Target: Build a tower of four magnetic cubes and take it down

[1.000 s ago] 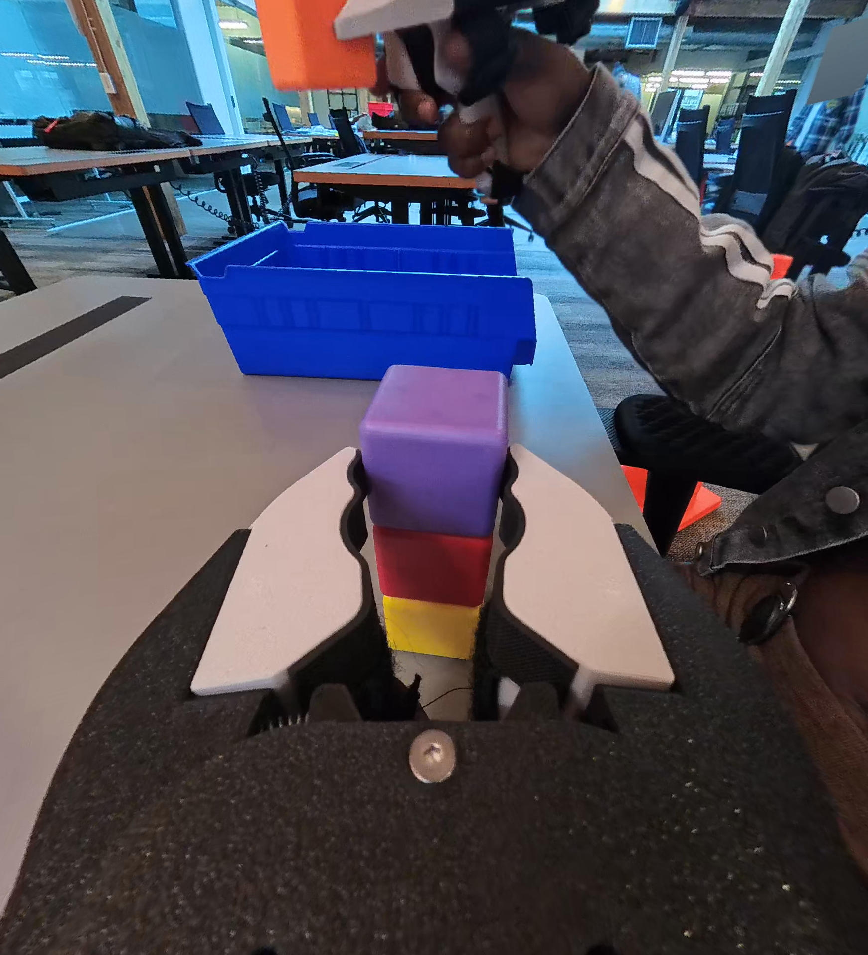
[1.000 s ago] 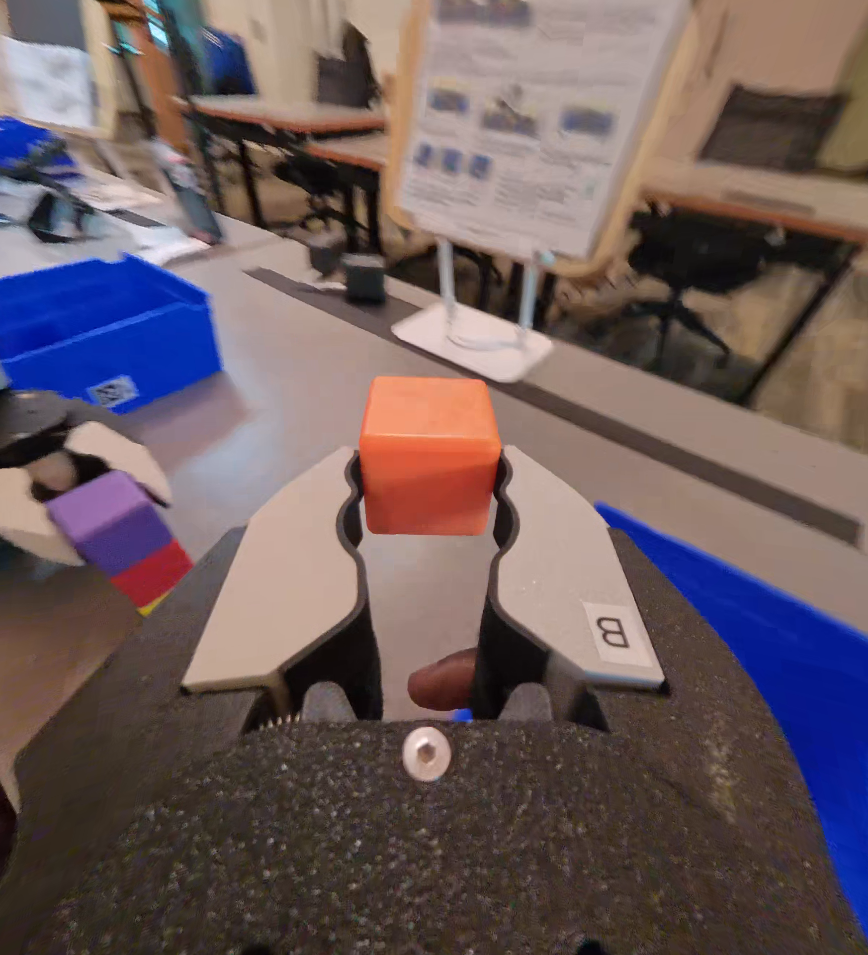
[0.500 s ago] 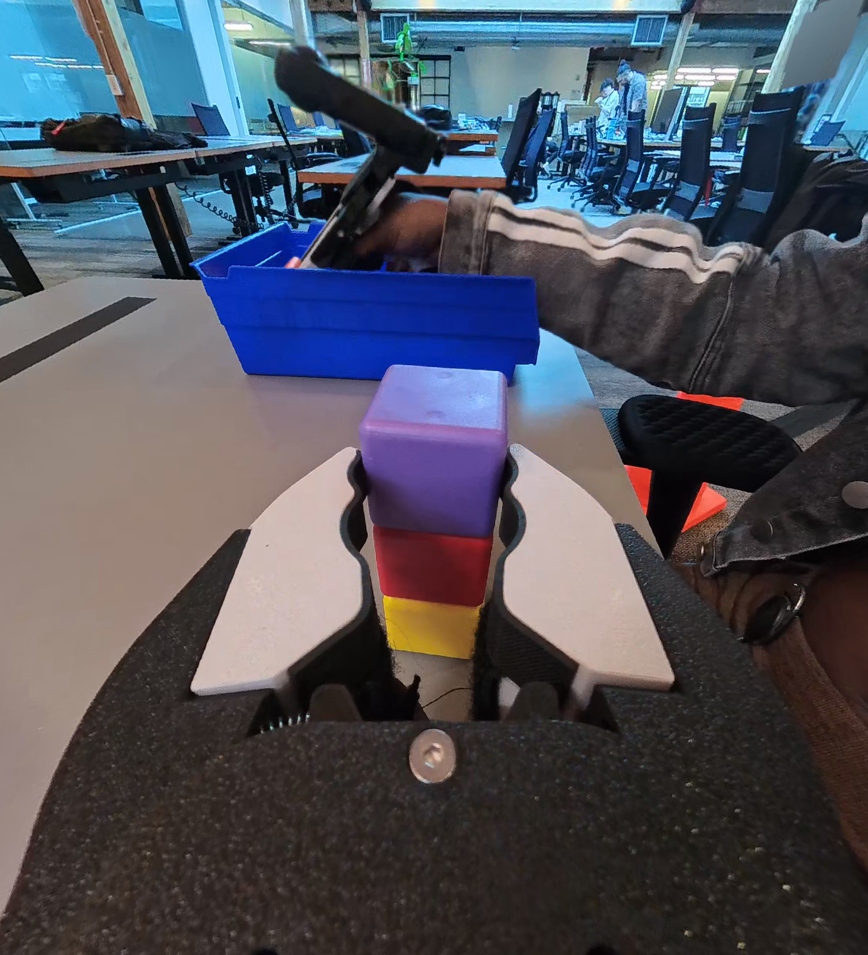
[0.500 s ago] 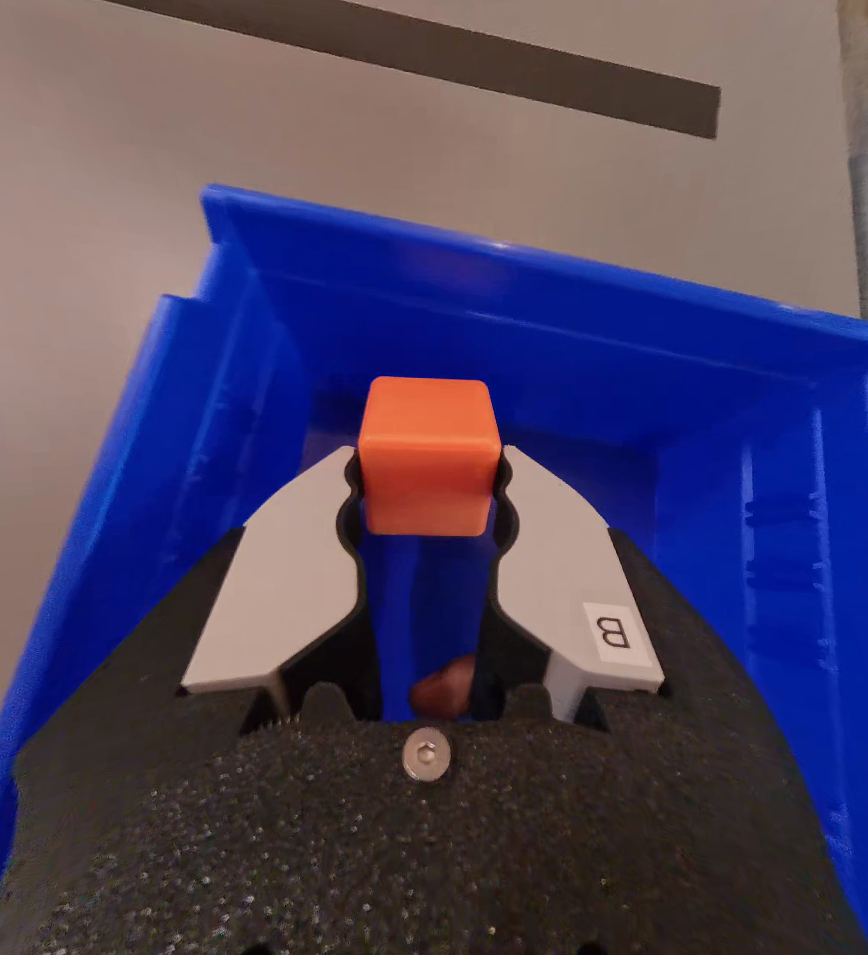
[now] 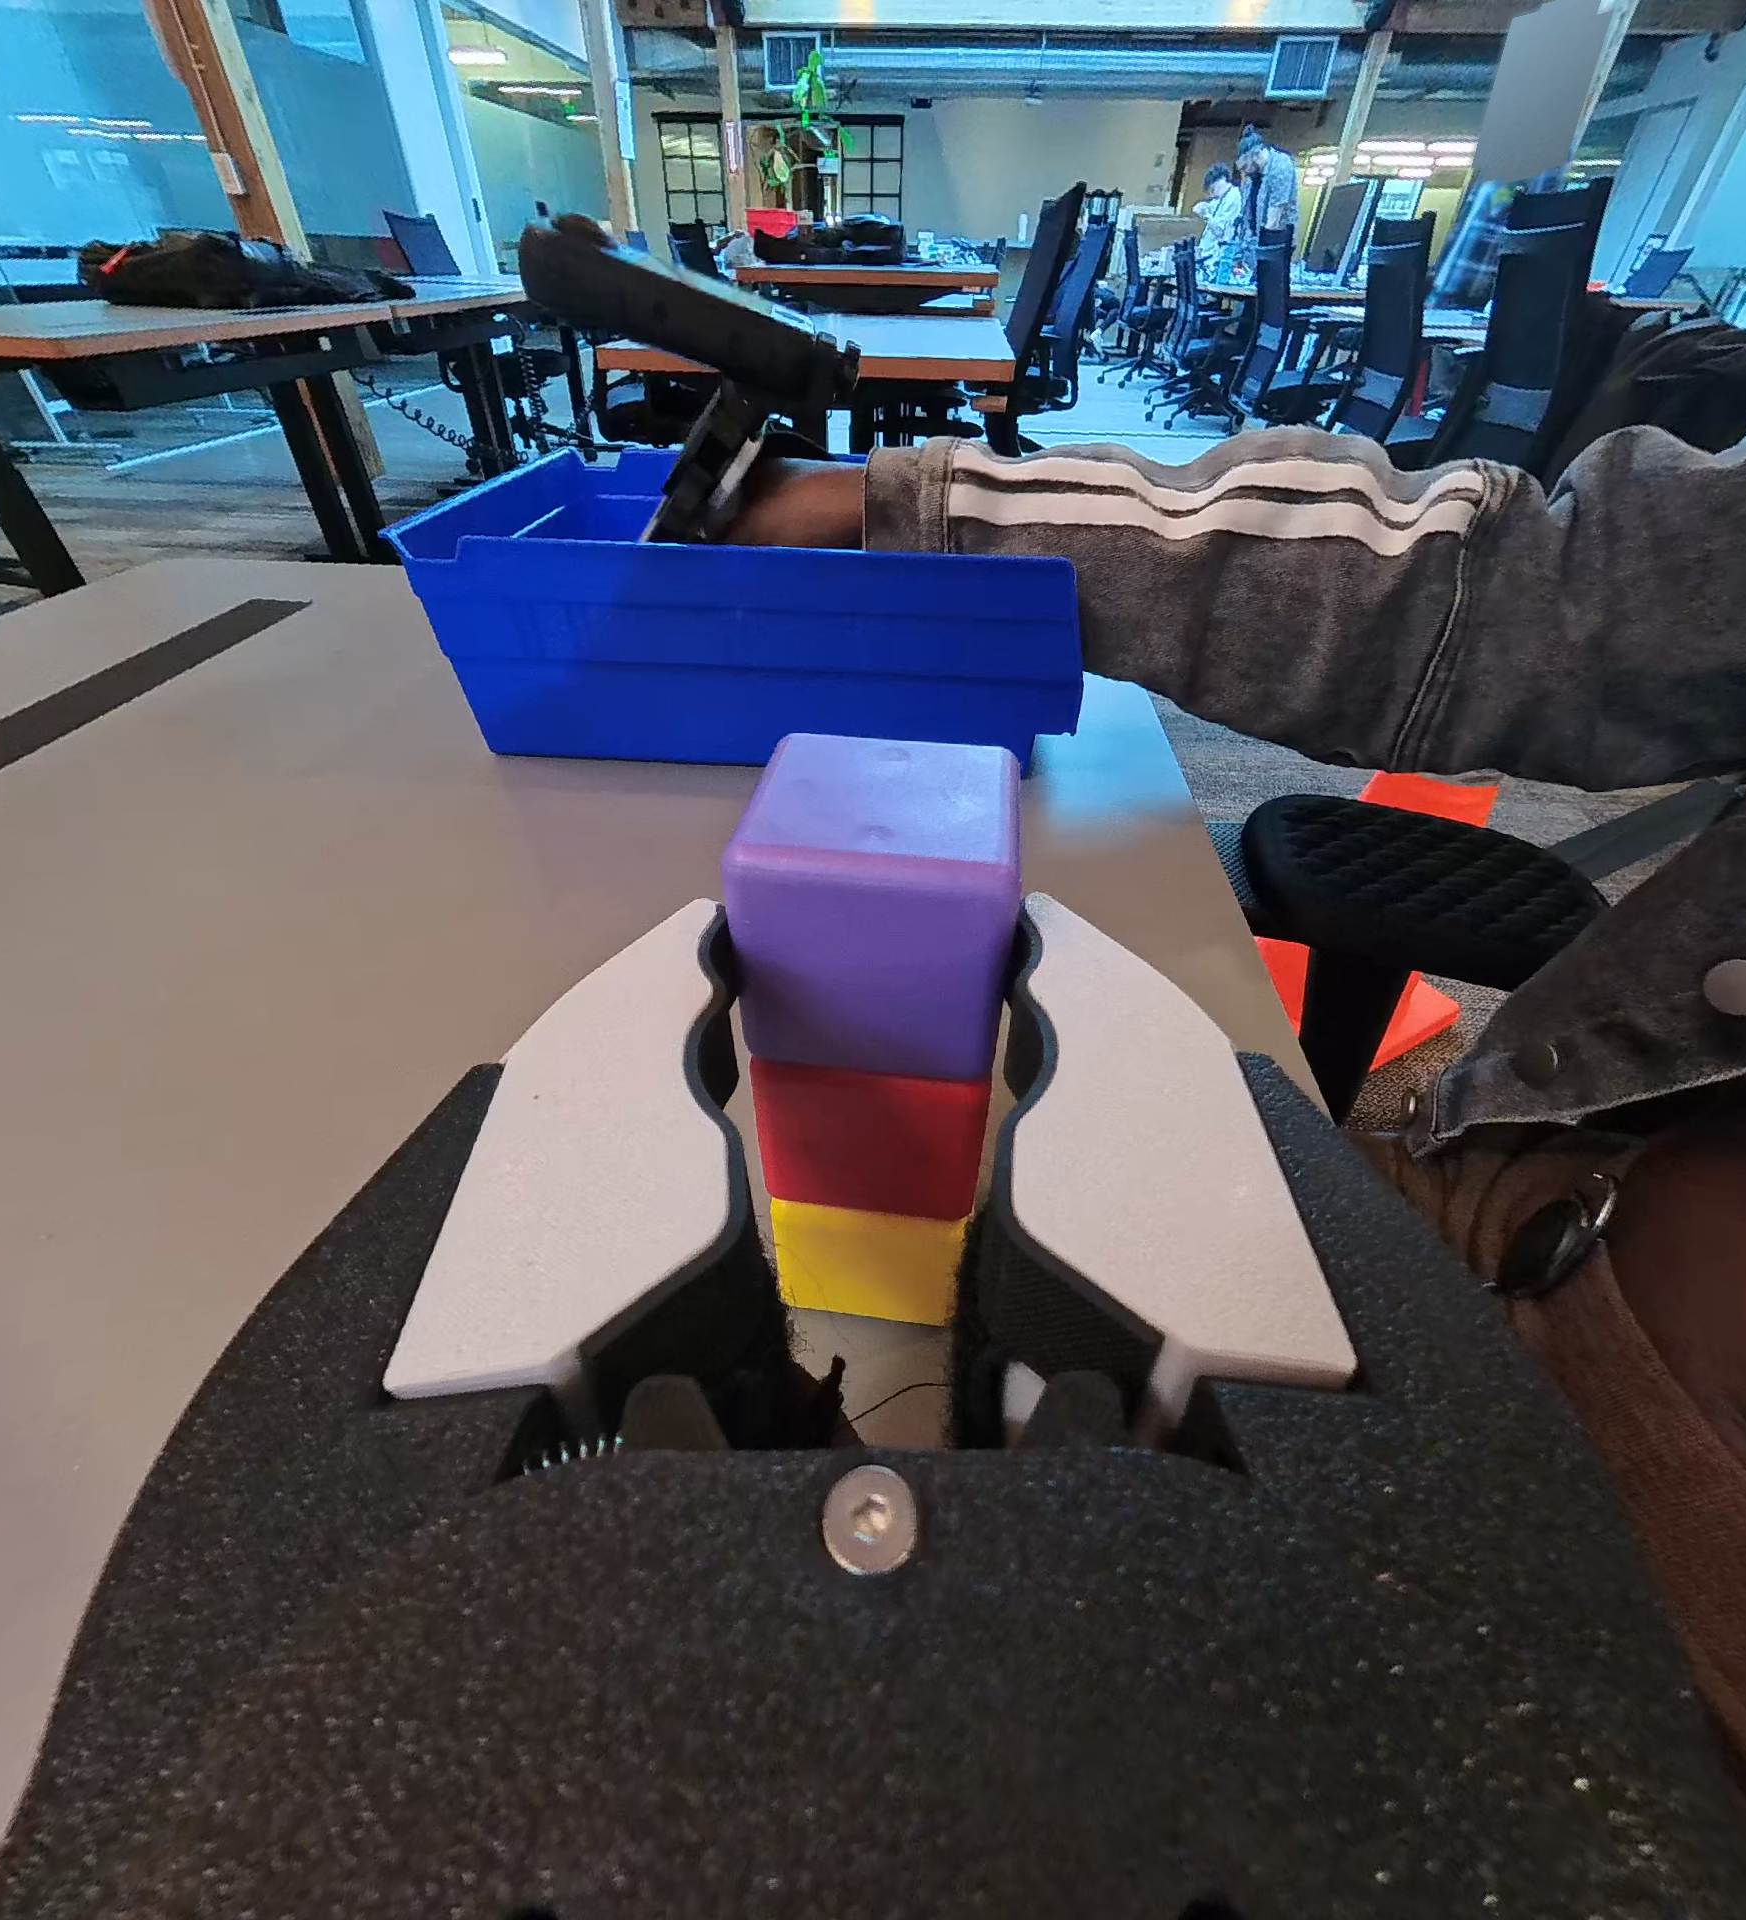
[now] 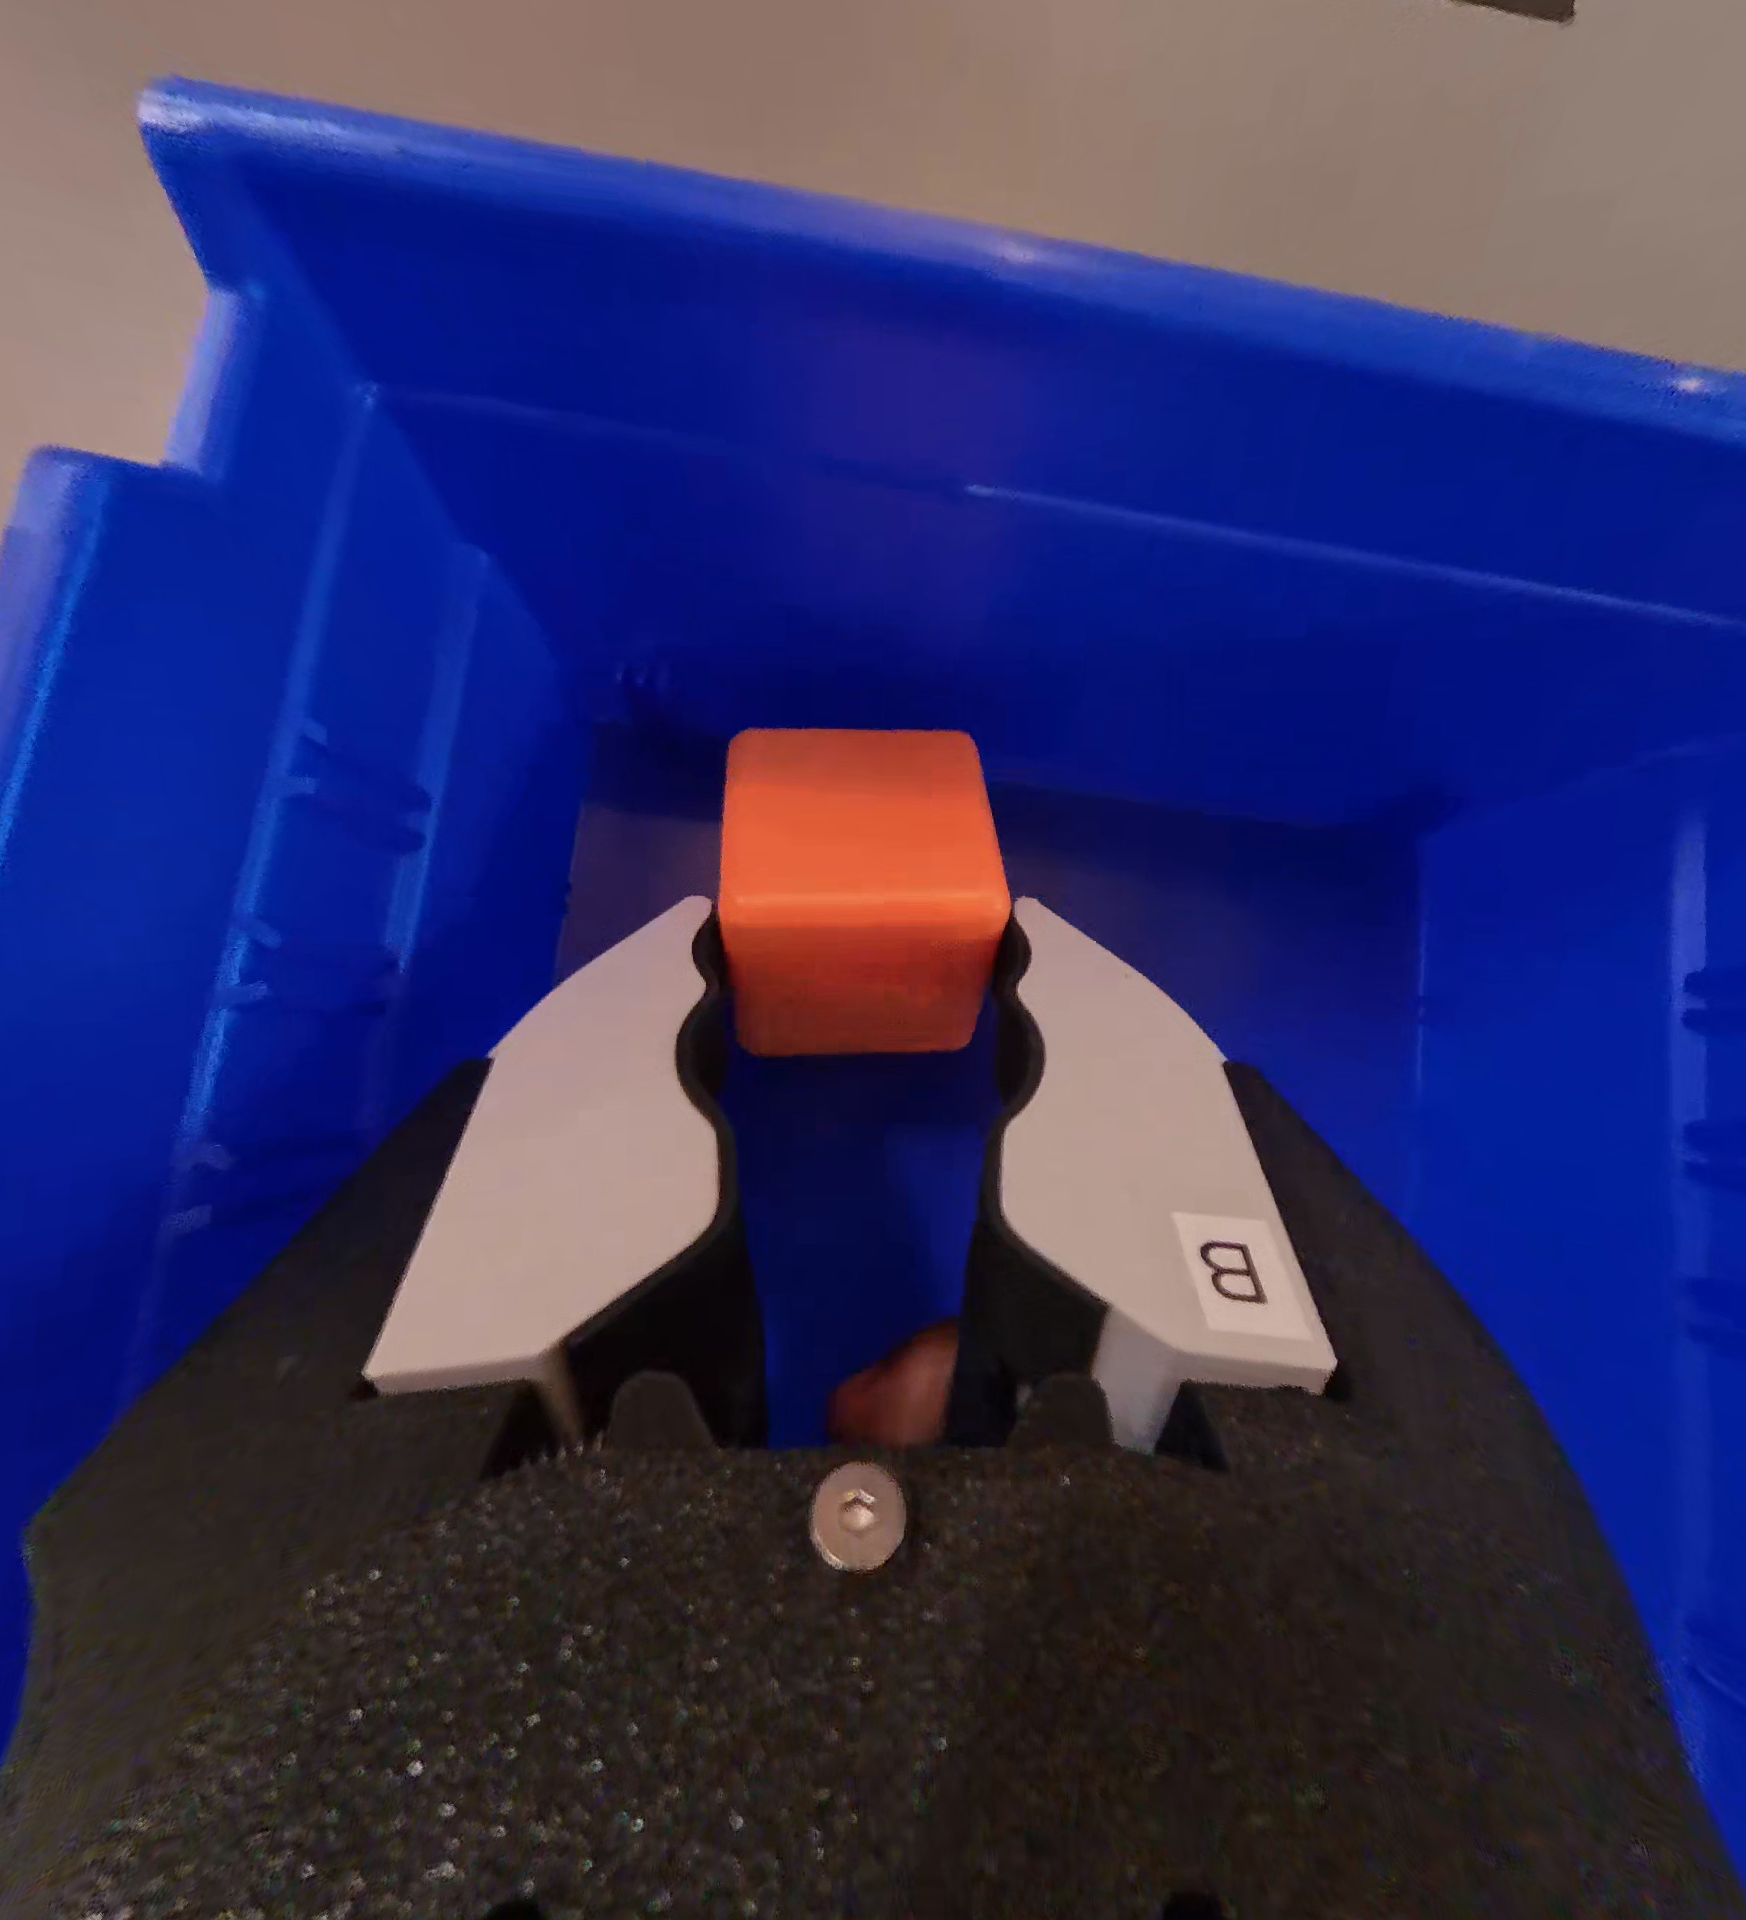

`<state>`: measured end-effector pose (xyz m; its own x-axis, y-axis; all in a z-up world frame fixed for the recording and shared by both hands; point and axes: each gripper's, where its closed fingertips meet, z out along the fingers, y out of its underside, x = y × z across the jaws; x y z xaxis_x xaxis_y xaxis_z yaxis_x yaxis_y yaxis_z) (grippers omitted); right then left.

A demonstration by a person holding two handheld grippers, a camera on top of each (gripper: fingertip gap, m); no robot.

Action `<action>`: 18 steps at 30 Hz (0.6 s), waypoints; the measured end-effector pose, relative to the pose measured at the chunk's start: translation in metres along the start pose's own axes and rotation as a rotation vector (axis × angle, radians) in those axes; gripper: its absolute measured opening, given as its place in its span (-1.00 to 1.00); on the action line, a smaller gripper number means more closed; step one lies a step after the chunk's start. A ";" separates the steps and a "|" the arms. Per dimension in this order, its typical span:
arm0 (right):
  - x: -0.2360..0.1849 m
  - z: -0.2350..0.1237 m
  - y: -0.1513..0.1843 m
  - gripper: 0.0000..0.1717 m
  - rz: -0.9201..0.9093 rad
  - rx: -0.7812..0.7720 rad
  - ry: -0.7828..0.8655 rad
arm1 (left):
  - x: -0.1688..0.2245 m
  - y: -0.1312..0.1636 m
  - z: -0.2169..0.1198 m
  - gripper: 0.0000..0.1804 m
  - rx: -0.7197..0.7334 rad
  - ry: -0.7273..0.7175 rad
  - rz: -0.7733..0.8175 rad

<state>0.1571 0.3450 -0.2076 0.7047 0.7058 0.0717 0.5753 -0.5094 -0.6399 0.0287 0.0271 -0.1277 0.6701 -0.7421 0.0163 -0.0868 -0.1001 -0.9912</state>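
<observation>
Open-plan office behind, rows of desks and black chairs, and up front a grey table [image 5: 225,935] carrying a blue bin [image 5: 744,644] near its far edge.

The left tool [image 5: 869,956] is clamped on the purple cube [image 5: 869,914], pads pressed to both its sides. That cube tops a stack: red cube [image 5: 869,1132] under it, yellow cube [image 5: 864,1262] at the bottom, standing just in front of the bin.

The right tool [image 6: 861,935] is down inside the bin, clenched on the orange cube [image 6: 853,894], fingers snug on either flank. Three cubes stacked and the fourth going into the bin reads to me as the take-down stage.

What could go wrong? If the right tool lets go while the orange cube hangs above the bin floor, the cube may bounce or tumble against a wall. On the stack, lifting purple could drag red up with it, since the magnets cling; a sideways pull could topple the lower two, and the table's right edge is near.

The left wrist view shows the whole stack, the sleeve reaching across and the right tool's black body tilted into the bin, but not its fingers or cube. The right wrist view shows exactly that grip and the bin's inside walls, and nothing of the stack.
</observation>
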 end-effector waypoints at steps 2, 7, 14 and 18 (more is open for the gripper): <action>-0.001 0.001 0.004 -0.41 0.008 -0.021 -0.016 | 0.000 0.000 0.000 -0.45 0.000 0.000 0.000; 0.002 -0.029 -0.021 -0.13 0.089 0.158 -0.062 | 0.002 0.001 -0.001 -0.38 -0.015 0.001 0.026; -0.048 -0.215 -0.104 -0.11 0.147 0.956 -0.439 | 0.000 0.004 -0.007 0.02 -0.041 0.003 0.030; -0.157 -0.277 -0.089 -0.09 -0.159 0.995 -0.772 | -0.002 0.022 -0.002 0.03 -0.115 0.001 0.020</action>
<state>0.1103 0.1435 0.0506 0.0398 0.9980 -0.0482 -0.1648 -0.0410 -0.9855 0.0241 0.0251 -0.1495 0.6666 -0.7454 -0.0029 -0.1843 -0.1611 -0.9696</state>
